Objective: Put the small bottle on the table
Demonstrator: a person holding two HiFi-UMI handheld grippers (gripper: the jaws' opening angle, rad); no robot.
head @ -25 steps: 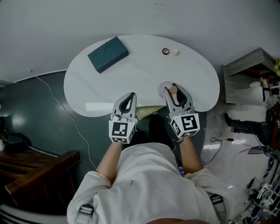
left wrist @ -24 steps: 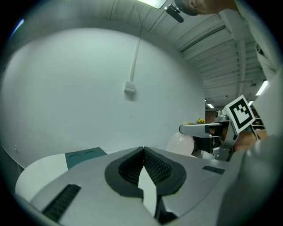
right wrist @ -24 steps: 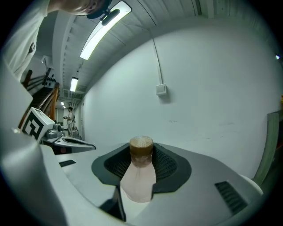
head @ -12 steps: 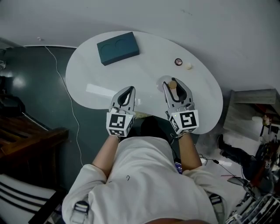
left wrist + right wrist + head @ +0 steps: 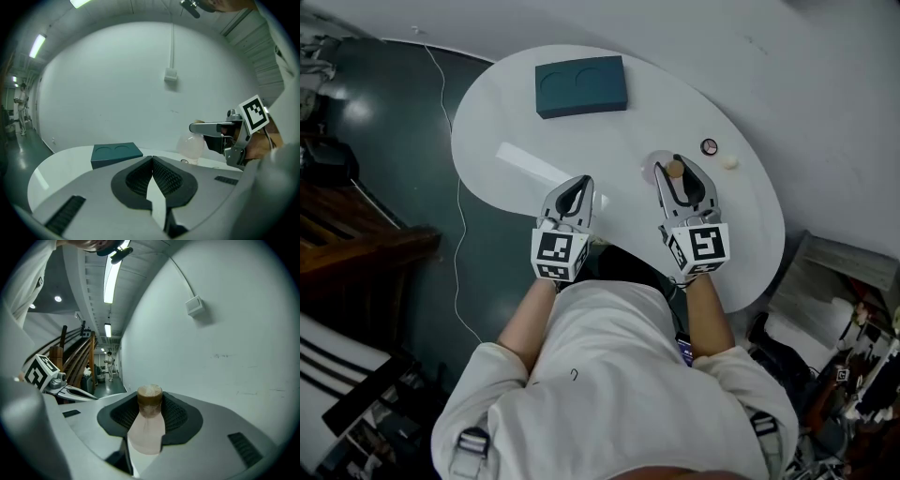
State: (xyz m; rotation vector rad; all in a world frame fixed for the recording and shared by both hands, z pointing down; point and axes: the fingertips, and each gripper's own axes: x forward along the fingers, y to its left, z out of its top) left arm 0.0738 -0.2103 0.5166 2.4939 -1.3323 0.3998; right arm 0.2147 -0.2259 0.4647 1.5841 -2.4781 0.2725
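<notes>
The small bottle [image 5: 146, 425] is clear with a brown cork-like cap [image 5: 150, 396]. My right gripper [image 5: 150, 405] is shut on its neck, with the pads pressing on both sides. In the head view the bottle [image 5: 673, 170] is over the near right part of the white oval table [image 5: 516, 122], held by the right gripper [image 5: 679, 176]. I cannot tell whether its base touches the top. My left gripper [image 5: 575, 190] hangs over the table's near edge, shut and empty. The left gripper view shows the closed jaws of that gripper [image 5: 152, 162] and the bottle [image 5: 191, 146] to the right.
A dark teal block [image 5: 581, 86] with two round hollows lies at the table's far side. A small dark round thing [image 5: 709, 146] and a pale ball [image 5: 729, 162] lie right of the bottle. A cable runs over the dark floor [image 5: 441, 70] on the left. Wooden furniture [image 5: 352, 253] stands at the left.
The head view has swung, so the table and block appear turned clockwise and shifted. Both grippers keep their places relative to each other, and the bottle stays in the right one.
</notes>
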